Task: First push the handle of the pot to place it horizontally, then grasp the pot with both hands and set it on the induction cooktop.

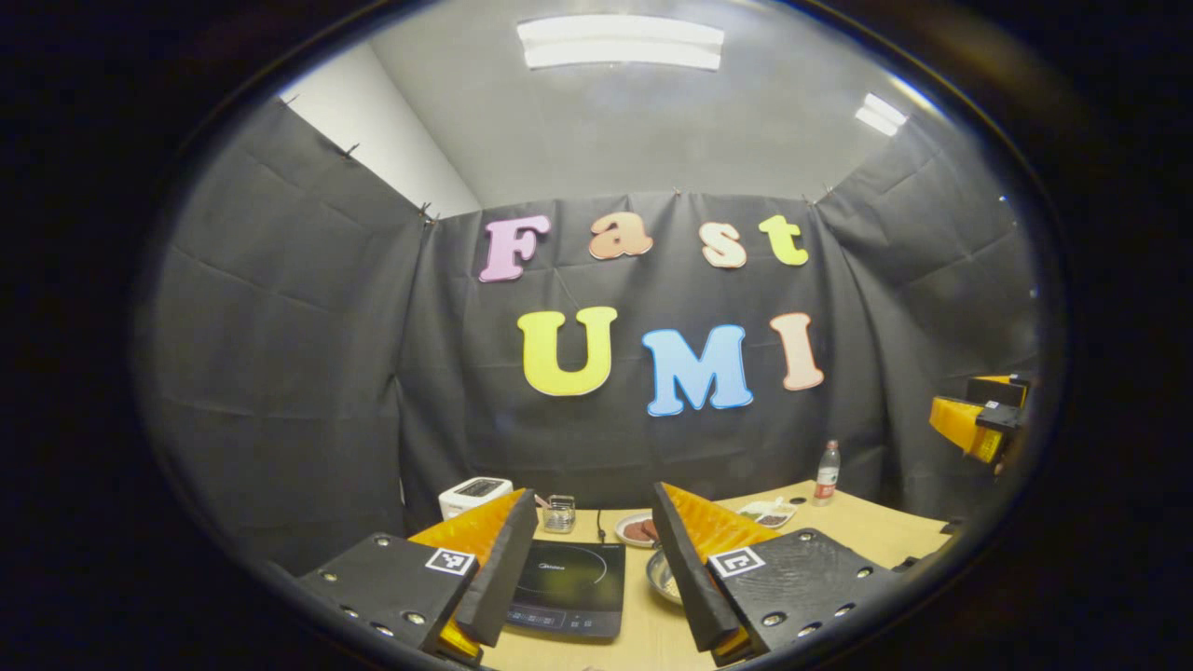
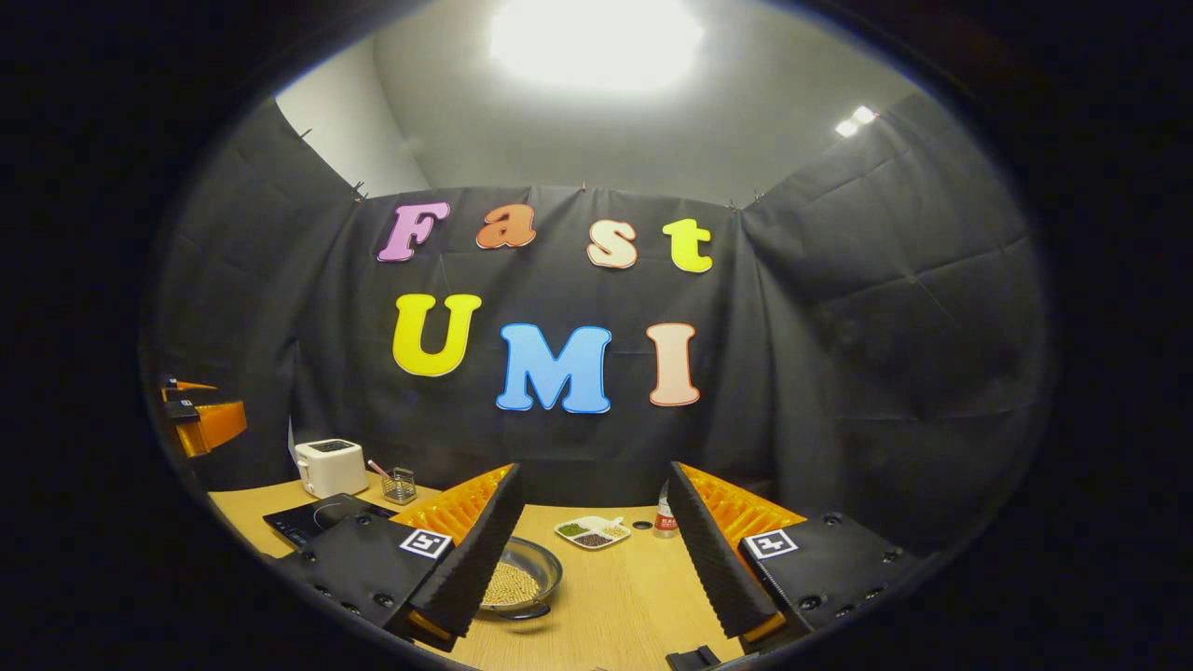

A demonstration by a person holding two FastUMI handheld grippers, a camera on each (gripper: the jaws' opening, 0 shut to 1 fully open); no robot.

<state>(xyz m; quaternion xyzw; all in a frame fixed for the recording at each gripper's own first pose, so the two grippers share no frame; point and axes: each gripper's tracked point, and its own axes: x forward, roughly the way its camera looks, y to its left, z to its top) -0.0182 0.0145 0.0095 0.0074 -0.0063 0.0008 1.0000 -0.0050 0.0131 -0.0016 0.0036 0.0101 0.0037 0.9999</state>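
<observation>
pot [image 2: 518,580] beside induction cooktop [image 1: 570,589]

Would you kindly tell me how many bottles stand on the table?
1: the bottle stands at the table's far edge near the sectioned dish; others may be hidden behind the jaws.

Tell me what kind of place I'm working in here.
Most likely a staged kitchen tabletop inside a recording booth: black cloth walls surround a wooden table holding an induction cooktop, a white toaster and a metal pot of grains.
</observation>
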